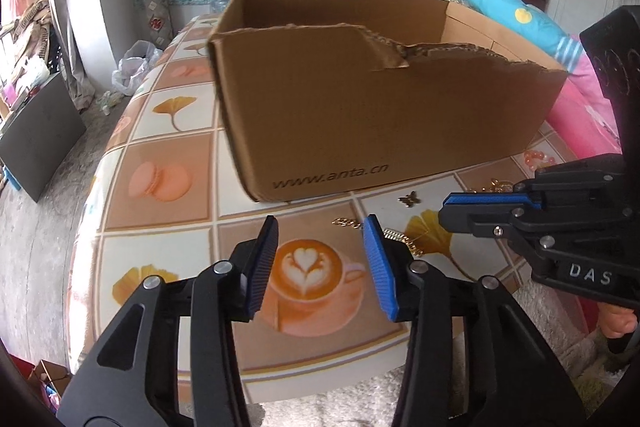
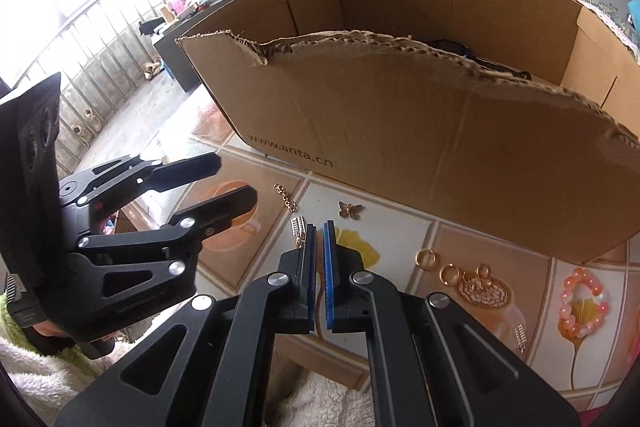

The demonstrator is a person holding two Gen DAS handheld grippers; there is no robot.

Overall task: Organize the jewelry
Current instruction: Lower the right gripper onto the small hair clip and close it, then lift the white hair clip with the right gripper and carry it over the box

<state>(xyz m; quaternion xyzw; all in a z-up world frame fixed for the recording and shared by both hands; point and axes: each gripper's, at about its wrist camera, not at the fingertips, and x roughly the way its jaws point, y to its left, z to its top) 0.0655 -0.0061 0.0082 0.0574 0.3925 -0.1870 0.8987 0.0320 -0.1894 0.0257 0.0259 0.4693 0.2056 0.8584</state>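
The left gripper (image 1: 324,227) hangs unclenched over the coffee-print tablecloth (image 1: 160,107), nothing between its pads. Just right, a gold chain (image 2: 285,195) and butterfly charm (image 2: 351,209) lie near the cardboard box (image 2: 420,131). The right gripper (image 2: 319,227) is clenched beside a silver earring (image 2: 298,227); whether it grips anything is unclear. Gold rings (image 2: 426,259) and a pink bead bracelet (image 2: 584,303) lie rightmost.

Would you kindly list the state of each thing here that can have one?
cardboard box: open-topped, front rim torn, upright on the table
left gripper: open, nothing between its fingers
right gripper: shut, a thin gold piece at its tip
butterfly charm: lying loose on the table
gold rings: loose, beside the box
pink bead bracelet: flat on the table
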